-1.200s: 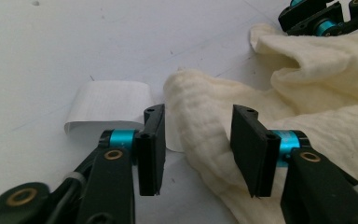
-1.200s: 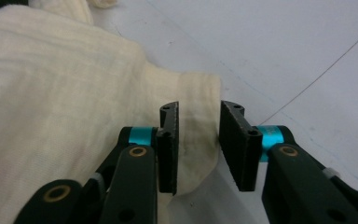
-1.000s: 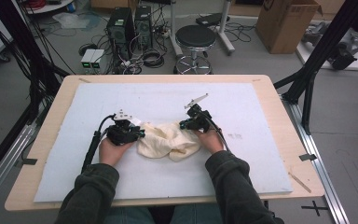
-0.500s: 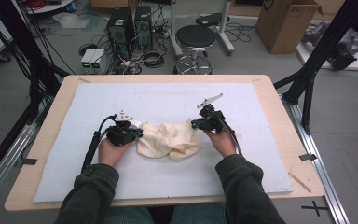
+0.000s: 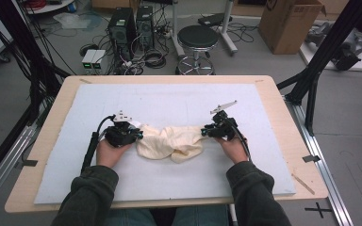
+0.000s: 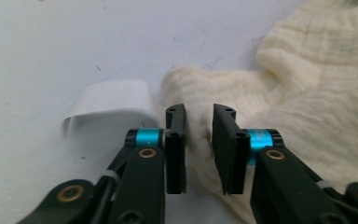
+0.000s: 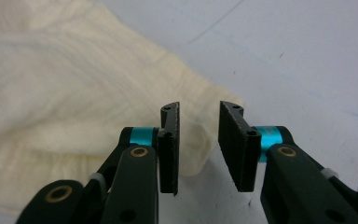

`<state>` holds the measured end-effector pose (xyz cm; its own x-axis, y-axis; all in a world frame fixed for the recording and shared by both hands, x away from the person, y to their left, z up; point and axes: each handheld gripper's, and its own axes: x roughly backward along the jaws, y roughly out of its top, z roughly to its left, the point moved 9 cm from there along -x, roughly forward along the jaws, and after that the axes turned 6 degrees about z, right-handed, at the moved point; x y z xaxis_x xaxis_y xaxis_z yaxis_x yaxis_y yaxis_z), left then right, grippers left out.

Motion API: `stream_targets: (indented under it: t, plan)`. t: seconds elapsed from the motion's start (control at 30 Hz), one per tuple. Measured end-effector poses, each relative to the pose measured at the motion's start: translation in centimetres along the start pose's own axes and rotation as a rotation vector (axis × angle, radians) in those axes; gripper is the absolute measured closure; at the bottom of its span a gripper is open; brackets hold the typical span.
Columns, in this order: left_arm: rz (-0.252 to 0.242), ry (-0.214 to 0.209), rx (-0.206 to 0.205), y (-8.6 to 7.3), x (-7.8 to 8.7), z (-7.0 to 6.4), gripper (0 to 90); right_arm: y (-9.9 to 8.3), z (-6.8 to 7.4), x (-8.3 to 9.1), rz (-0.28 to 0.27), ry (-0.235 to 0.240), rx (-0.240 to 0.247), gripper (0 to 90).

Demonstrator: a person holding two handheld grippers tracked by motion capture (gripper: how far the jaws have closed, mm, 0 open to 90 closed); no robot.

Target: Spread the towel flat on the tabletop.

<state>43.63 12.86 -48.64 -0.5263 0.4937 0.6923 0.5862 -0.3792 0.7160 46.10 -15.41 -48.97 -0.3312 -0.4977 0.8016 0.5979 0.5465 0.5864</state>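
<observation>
Both grippers, left [image 5: 136,135] and right [image 5: 204,131], sat narrowly parted around opposite ends of the crumpled cream muslin cloth [image 5: 172,142] mid-tabletop, nearer the front edge, probably to stretch it flat.

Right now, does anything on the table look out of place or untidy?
The cream cloth lies bunched and wrinkled on the white mat, not spread flat. A loose white label curls up beside its corner. Nothing looks spilled or damaged.
</observation>
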Motion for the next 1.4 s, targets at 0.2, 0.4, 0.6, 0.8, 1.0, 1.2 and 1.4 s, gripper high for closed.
stream_targets:
  t: [0.2,0.4,0.6,0.8,1.0,1.2,1.4]
  plan:
    - [-0.057,-0.017,0.061,1.0,0.6,0.8,66.0,1.2,-0.9,0.5,-0.056,0.020,-0.036,55.6]
    - [-0.004,-0.023,0.062,0.8,-0.8,0.5,60.6,1.4,-0.8,-0.8,-0.039,0.053,-0.031,53.0]
    - [0.057,-0.001,0.043,-0.1,-1.7,0.5,68.4,0.9,-0.7,-2.0,0.011,-0.008,0.022,66.5]
    - [0.059,0.005,0.036,-0.1,-1.8,0.4,84.9,0.9,-0.7,-2.1,0.012,-0.020,0.047,86.9]
    - [0.018,-0.002,0.025,0.5,-0.7,0.3,86.3,1.1,0.0,-1.3,-0.014,0.041,0.051,87.8]
    - [-0.022,-0.001,0.024,1.1,0.7,0.6,86.2,2.0,1.7,1.2,-0.094,0.063,0.096,87.8]
    - [-0.046,-0.007,0.002,1.4,1.8,0.2,86.3,2.0,2.8,3.0,-0.132,0.076,0.121,87.8]
